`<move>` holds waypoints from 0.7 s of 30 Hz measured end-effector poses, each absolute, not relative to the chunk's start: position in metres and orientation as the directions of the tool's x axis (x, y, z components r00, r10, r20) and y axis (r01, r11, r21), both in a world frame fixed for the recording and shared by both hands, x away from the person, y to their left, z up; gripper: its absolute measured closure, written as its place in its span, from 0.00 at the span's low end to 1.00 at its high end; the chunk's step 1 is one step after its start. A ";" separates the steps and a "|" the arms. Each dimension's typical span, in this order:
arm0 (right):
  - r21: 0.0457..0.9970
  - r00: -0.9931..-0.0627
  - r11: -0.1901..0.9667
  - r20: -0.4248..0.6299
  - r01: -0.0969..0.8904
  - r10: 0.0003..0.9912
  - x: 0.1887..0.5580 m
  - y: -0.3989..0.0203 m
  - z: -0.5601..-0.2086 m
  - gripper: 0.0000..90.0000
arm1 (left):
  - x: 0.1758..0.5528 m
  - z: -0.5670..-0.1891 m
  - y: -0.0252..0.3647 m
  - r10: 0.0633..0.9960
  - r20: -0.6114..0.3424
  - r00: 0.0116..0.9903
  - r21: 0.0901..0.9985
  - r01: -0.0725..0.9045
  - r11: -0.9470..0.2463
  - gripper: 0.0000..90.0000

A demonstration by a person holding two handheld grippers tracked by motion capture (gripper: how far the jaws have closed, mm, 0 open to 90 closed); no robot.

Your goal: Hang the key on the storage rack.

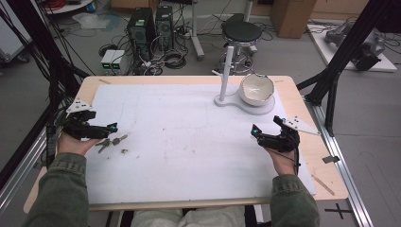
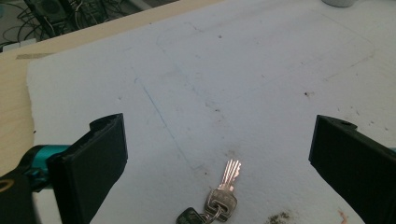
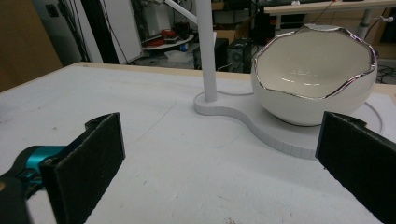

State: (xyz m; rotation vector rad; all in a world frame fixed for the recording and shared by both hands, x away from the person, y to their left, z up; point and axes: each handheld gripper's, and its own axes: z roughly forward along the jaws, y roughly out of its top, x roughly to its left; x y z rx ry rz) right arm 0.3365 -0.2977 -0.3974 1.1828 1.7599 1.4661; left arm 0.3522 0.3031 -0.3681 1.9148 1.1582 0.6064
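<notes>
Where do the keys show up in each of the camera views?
High view: the keys lie at the left of the white mat, just ahead of the left gripper.
Left gripper view: the keys sit at the bottom centre, between the open jaws.
Right gripper view: not in it; it faces the white bowl.
Shared landmark: the white mat, on which the keys and the bowl's stand both rest.

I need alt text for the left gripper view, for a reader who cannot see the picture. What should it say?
A small bunch of keys lies on a white table cover, just ahead of the left gripper, between its two black jaws, which stand wide open and touch nothing. One silver key points away from the camera. A strip of bare wooden table edge runs along the left.
</notes>
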 end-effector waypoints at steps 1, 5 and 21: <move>0.962 -0.457 0.015 0.117 0.274 0.882 0.336 -0.298 -0.397 0.00 | 0.352 -0.368 0.303 0.885 -0.003 0.466 0.825 0.501 -0.261 0.05; 0.962 -0.456 0.012 0.119 0.274 0.882 0.337 -0.298 -0.397 0.00 | 0.358 -0.369 0.299 0.875 -0.012 0.484 0.807 0.522 -0.278 0.05; 0.961 -0.454 0.012 0.120 0.276 0.883 0.336 -0.298 -0.398 0.00 | 0.381 -0.369 0.292 0.868 0.022 0.496 0.722 0.592 -0.357 0.05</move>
